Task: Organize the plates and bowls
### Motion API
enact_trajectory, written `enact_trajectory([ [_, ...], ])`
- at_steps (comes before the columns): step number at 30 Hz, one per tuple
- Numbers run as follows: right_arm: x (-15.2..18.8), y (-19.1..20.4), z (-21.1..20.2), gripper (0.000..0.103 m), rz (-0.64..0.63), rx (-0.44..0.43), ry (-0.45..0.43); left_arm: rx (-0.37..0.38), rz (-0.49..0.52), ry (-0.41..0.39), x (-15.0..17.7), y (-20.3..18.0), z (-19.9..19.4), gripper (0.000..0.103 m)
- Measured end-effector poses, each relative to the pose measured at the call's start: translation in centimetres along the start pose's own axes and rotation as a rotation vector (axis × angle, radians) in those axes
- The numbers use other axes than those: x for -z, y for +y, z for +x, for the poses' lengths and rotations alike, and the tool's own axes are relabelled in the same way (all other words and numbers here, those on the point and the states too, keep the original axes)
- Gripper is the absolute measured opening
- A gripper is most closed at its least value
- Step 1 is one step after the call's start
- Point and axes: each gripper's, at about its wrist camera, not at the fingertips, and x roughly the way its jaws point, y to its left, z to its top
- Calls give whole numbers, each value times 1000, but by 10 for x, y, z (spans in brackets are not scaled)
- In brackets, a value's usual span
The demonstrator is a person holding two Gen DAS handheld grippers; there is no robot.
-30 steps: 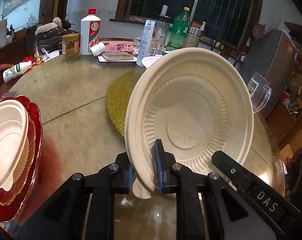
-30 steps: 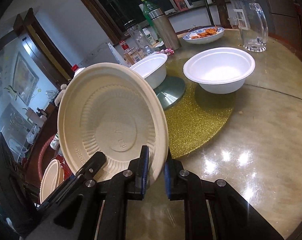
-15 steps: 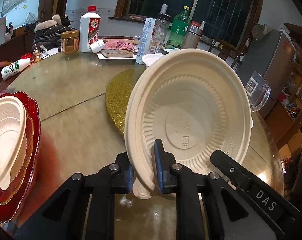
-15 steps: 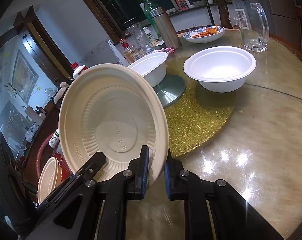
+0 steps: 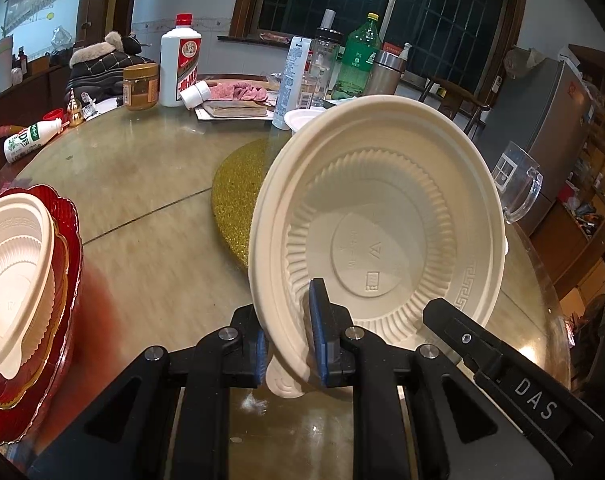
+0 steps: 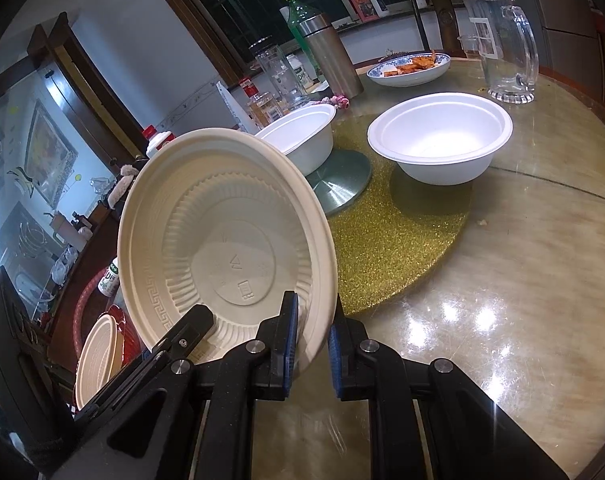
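Both grippers clamp the rim of one cream plastic plate [image 5: 382,216], held on edge above the table; it also shows in the right wrist view [image 6: 222,248]. My left gripper [image 5: 288,340] is shut on its lower rim. My right gripper [image 6: 312,344] is shut on the same rim from the other side. A second cream plate [image 5: 10,280] lies on a red scalloped plate [image 5: 68,248] at the left; that stack shows low left in the right wrist view [image 6: 96,356]. Two white bowls [image 6: 442,136] [image 6: 302,136] stand further off, on and by a gold mat [image 6: 386,240].
The round table's far side holds a white liquor bottle [image 5: 180,66], a jar [image 5: 141,87], a green bottle [image 5: 358,56], a steel flask [image 6: 330,56], a food dish [image 6: 410,68] and a glass pitcher [image 6: 506,48]. A small bottle [image 5: 32,138] lies at the left edge.
Both grippers and the held plate have shifted slightly; the red plate stack has moved a little toward the centre of the left view. Both grips are unchanged.
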Motion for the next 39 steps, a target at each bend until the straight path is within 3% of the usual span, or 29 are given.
enact_trajectory([
  [18,3,5,-7,14,-26,-4,-40,-17,13,-64,3,-5,-9,16],
  [25,1,9,-8,14,-30,25,-22,-55,30,-24,0,-10,-10,17],
  [33,5,32,-22,14,-53,-29,13,-82,1,11,-7,6,-41,17],
  [39,6,59,-38,14,-91,-82,22,-95,-9,-24,-11,21,-74,17],
])
